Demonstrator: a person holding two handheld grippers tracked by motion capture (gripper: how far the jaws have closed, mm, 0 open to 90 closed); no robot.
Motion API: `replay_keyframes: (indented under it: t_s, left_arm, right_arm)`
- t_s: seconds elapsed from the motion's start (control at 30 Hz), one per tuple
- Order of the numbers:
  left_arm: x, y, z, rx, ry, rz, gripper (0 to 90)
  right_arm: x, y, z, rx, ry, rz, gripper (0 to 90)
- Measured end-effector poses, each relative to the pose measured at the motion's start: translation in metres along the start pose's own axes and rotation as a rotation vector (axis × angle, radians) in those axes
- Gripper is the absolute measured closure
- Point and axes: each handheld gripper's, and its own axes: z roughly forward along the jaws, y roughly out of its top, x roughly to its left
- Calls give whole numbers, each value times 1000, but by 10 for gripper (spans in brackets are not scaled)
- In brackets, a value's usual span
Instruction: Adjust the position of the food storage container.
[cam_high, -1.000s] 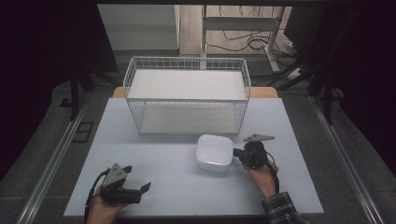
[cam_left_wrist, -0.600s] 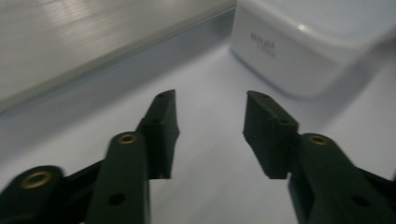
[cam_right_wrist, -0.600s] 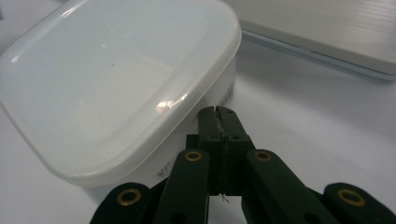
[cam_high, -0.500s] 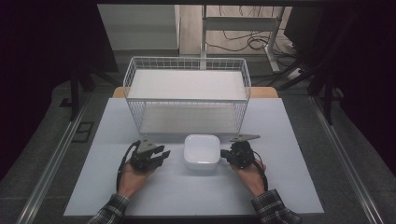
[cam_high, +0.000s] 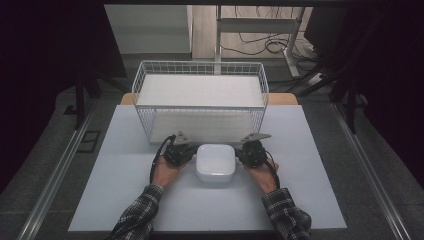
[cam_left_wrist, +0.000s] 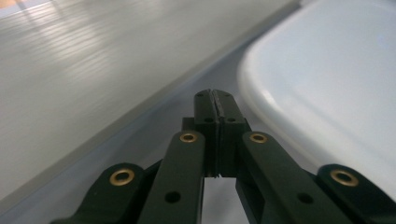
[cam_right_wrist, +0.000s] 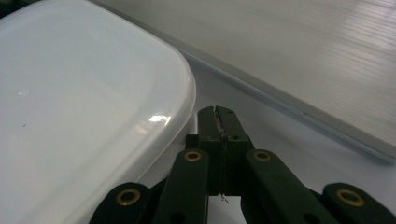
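Your two grippers flank the white container (cam_high: 216, 162), which sits on the pale table (cam_high: 125, 200) just in front of the wire basket (cam_high: 200, 107). From the container, the basket stands at twelve o'clock, your left gripper (cam_high: 186, 156) at nine o'clock and your right gripper (cam_high: 245, 155) at three o'clock.

In the left gripper view, your left gripper (cam_left_wrist: 215, 100) has its jaws pressed flat together with nothing between them; they have just been closing. The container's rounded rim (cam_left_wrist: 327, 93) lies at about two o'clock from the tips, just beside them, and I cannot tell whether they touch it.

In the right gripper view, your right gripper (cam_right_wrist: 218, 116) is likewise closed on nothing, its jaws meeting along a thin seam. The container (cam_right_wrist: 84, 102) fills the ten o'clock side there, its rounded corner just beside the tips.

Both of your hands rest low on the table, with plaid sleeves at six o'clock of the high view. The basket's white floor (cam_left_wrist: 93, 70) runs across behind the left tips.
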Motion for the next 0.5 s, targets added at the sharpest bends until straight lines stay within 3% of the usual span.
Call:
replay_keyframes:
  t_s: [0.3, 0.5]
  left_arm:
    - [-9, -10, -17, 23, -29, 0, 899]
    - [-21, -17, -28, 43, -41, 17, 898]
  right_arm:
    - [12, -7, -8, 18, 48, 0, 896]
    - [29, -11, -15, 42, 79, -20, 895]
